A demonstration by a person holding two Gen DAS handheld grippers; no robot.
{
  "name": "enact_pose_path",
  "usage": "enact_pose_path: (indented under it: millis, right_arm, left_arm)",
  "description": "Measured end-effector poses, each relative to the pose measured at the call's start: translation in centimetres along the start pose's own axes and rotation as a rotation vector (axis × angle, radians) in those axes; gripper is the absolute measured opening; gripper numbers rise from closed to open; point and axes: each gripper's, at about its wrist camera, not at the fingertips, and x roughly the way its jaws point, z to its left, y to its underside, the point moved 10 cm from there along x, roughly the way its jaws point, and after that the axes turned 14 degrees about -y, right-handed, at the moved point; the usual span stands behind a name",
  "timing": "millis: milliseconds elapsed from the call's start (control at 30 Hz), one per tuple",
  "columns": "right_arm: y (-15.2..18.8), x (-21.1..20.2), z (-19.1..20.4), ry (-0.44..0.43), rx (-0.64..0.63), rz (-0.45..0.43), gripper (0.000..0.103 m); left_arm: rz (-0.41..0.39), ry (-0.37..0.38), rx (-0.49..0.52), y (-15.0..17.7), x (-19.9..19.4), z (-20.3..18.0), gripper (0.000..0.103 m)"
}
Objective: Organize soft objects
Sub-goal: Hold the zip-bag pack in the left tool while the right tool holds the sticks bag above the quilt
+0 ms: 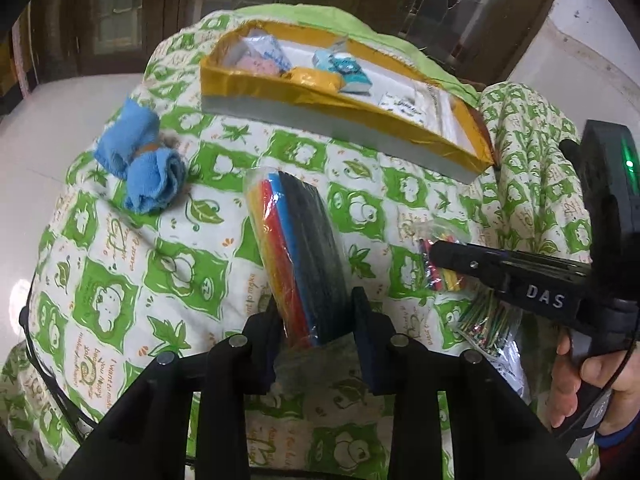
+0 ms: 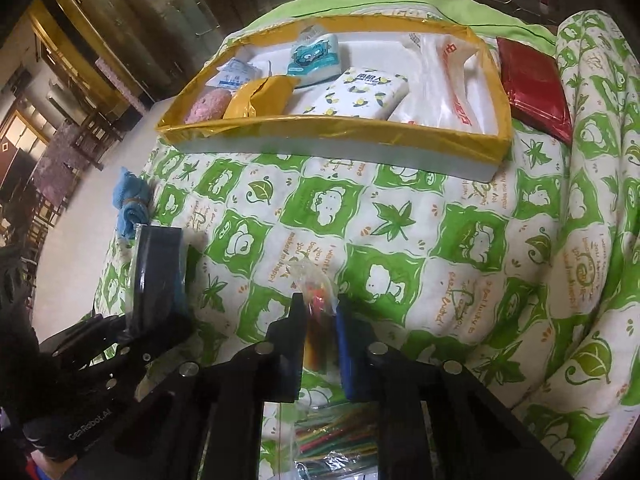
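Transport looks to be the step in hand: each gripper has a packet up off the quilt, and the yellow-rimmed tray lies ahead, already holding tissue packs and a plastic bag. The left gripper is clenched on the pack of coloured felt sheets, which stands out forward between its fingers. The right gripper grips a small clear bag of coloured sticks; its contents are blurred, so sticks is my best guess. Next, each packet needs carrying over the near rim and releasing into a free spot. A blue rolled cloth rests at the quilt's left edge, well apart from both grippers.
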Motion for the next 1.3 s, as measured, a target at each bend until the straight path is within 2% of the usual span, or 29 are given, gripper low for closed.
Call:
enact_pose_path:
  millis: [400,633,1300]
  right_arm:
    - [-0.2,-0.7,0.0,-0.014,0.008,-0.029,0.015]
    - [-0.5,-1.3,-0.1,-0.032,0.027,-0.043,0.015]
    - [-0.5,-1.5,-0.4,-0.038,0.043,-0.047,0.015]
  left_arm:
    - [-0.015,0.005,-0.005,-0.5,0.4,-1.2,0.030]
    - [-0.011,0.001,-0.008,-0.5,-0.8,0.4,0.030]
    - [-0.020,0.004,-0.015,-0.7,-1.2,0.4,0.030]
